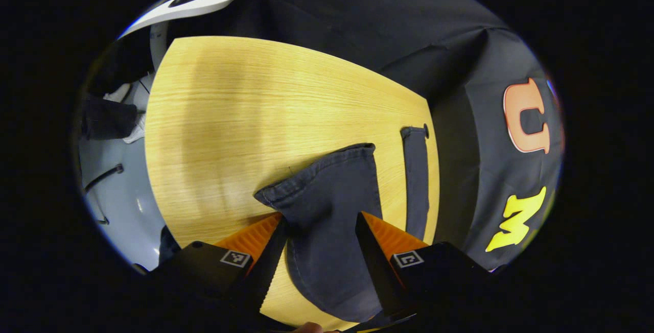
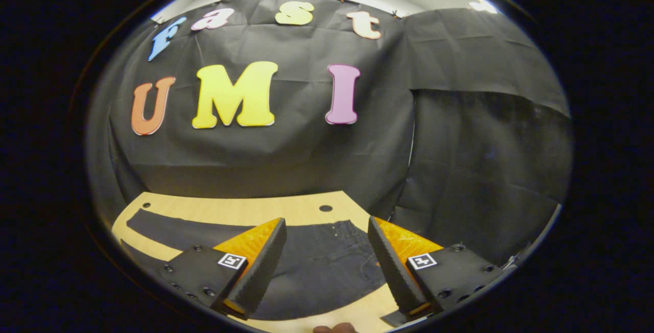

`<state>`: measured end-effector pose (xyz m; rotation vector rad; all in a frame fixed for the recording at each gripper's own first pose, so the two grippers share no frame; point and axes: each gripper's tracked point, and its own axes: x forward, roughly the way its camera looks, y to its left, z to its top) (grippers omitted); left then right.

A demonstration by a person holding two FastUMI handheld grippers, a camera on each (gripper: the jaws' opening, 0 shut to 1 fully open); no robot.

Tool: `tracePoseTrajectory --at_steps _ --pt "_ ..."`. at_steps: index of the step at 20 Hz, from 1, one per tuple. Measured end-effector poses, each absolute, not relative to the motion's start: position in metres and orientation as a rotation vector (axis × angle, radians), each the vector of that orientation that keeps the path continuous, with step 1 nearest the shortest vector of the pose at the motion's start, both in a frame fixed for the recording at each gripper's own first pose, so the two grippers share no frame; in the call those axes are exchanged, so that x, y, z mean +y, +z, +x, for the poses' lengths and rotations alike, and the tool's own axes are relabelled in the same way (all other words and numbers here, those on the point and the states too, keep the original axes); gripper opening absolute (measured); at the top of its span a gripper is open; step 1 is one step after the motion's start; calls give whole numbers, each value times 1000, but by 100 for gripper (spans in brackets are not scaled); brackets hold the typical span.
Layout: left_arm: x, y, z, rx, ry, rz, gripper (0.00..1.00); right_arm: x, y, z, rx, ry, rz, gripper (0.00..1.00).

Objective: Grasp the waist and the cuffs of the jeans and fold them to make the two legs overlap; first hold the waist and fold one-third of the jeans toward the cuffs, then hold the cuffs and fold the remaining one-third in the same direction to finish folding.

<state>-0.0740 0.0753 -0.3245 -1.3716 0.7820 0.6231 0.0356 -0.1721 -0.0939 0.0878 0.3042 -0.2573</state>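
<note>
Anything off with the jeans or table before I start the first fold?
Nothing damaged or spilled. The jeans lie spread on the table, legs still apart: one cuff sits between the open left gripper's fingers, the other leg runs near the table edge. The right gripper hovers open over the waist.

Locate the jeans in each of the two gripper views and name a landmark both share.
Left gripper view: the jeans lie at lower centre, one leg's cuff between the open fingers, the other leg along the table's right edge.
Right gripper view: the jeans lie across the bottom, waist between the open fingers, legs running left.
Shared landmark: the wooden table.
</note>
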Motion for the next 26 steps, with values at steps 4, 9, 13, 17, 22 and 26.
tracePoseTrajectory --at_steps 4,9,13,17,22,26 --pt "77 -342 -88 783 666 -1421 18 -192 -113 41 356 -305 150 99" --pt "77 -340 -85 797 670 -1438 5 -208 -190 41 669 -245 380 99" --pt "78 -340 -85 802 671 -1446 4 -228 -266 17 993 -329 816 99" --pt "78 -341 -85 799 673 -1453 4 -251 -301 5 1053 -453 954 98" --pt "77 -341 -83 800 673 -1475 4 -264 -329 27 1062 -511 926 98" --pt "79 -341 -84 799 675 -1477 4 -272 -337 47 1042 -547 877 85"
